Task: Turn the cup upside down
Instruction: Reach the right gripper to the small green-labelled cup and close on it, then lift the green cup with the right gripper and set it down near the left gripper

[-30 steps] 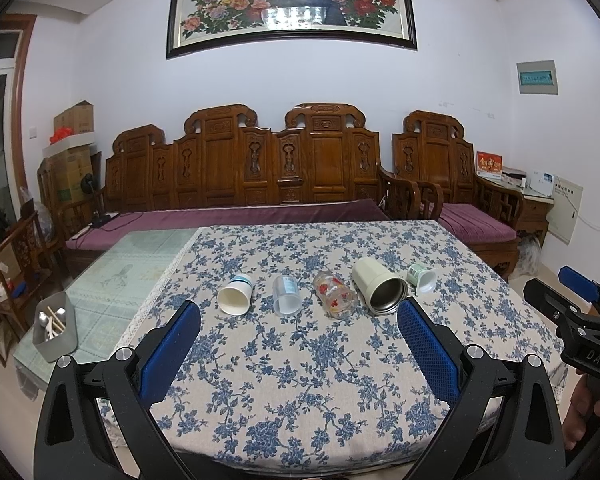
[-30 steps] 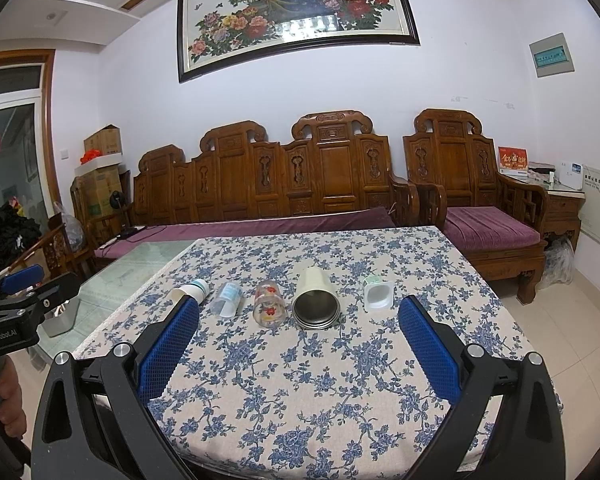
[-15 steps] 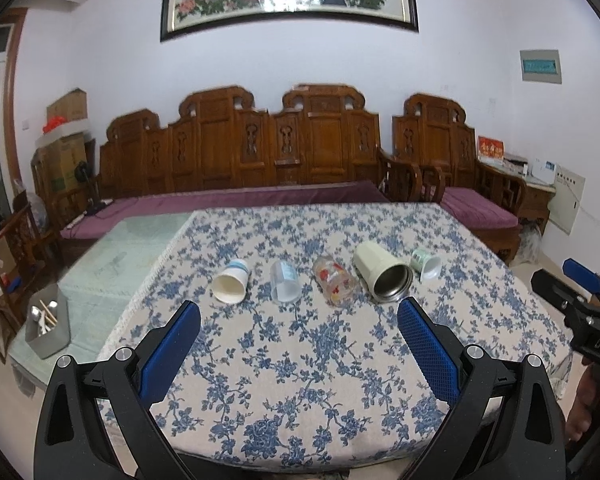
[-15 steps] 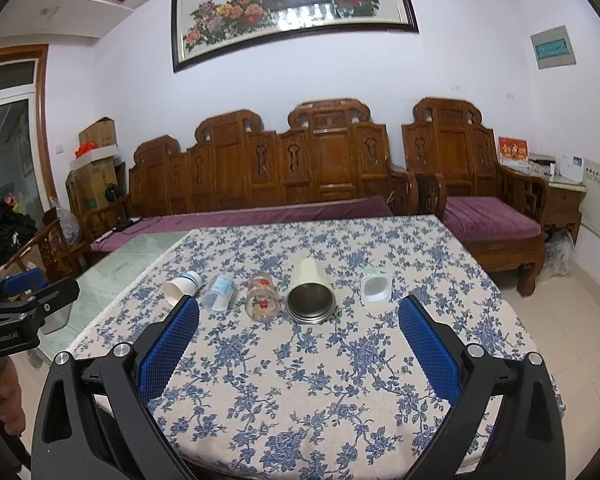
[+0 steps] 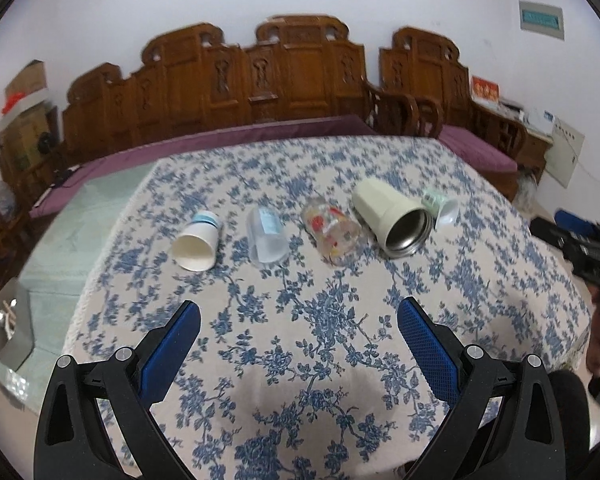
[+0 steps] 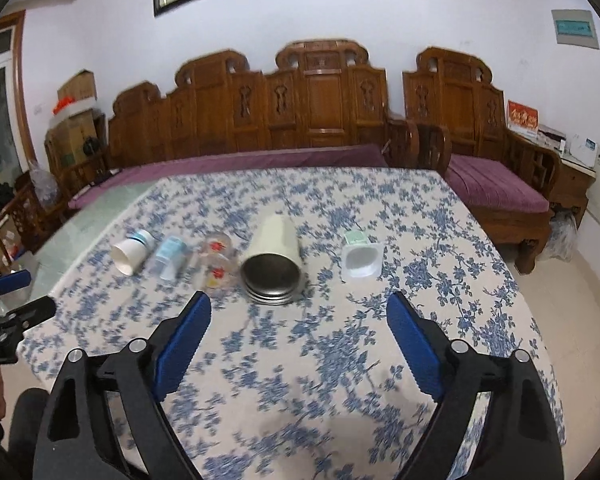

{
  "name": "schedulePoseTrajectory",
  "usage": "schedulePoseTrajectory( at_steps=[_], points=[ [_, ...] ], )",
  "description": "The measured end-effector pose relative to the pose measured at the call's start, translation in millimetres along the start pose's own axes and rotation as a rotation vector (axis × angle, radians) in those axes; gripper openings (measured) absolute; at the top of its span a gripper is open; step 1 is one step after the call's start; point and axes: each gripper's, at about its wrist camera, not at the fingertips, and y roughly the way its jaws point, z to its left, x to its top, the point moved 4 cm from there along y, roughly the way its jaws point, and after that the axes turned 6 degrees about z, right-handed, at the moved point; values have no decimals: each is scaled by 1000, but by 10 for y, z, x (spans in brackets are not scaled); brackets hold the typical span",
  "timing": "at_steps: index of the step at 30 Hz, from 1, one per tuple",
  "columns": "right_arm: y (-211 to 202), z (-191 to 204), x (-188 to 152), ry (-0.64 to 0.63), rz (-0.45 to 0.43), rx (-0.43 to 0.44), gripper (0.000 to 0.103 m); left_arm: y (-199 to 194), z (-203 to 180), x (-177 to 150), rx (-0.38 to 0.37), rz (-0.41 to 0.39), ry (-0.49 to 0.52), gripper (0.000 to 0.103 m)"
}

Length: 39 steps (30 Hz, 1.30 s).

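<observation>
I find five cups on their sides mid-bench. The steel-lined cream cup (image 6: 274, 258) looks heaviest, rigid and slick; I would grip mid-body. Left tool (image 5: 299, 323) and right tool (image 6: 299, 317) gape, empty.

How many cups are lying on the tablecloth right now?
5, in a row, all on their sides: white paper cup at far left, clear plastic cup, floral glass, cream steel-lined tumbler, small green-and-white cup at far right. None appears hidden.
</observation>
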Motion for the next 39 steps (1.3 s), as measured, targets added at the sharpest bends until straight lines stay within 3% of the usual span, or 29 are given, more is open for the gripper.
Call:
schedulePoseTrajectory(
  at_steps=[11, 19, 26, 29, 30, 39],
  points=[
    [1165, -466, 536, -56, 174, -40, 80, 711, -130, 181, -97, 91, 58, 95],
    [2075, -699, 919, -68, 333, -64, 73, 1142, -156, 282, -127, 137, 63, 95],
    [2638, -797, 943, -26, 501, -46, 65, 1326, -134, 275, -137, 163, 54, 95],
    [2761, -802, 863, -30, 560, -60, 57, 1350, -124, 272, -137, 171, 52, 95],
    [2771, -802, 847, -30, 570, -67, 50, 1349, -116, 272, -137, 171, 53, 95],
    [2339, -748, 750, 3, 548, -13, 49, 1073, -100, 231, -129, 150, 50, 95]
  ],
)
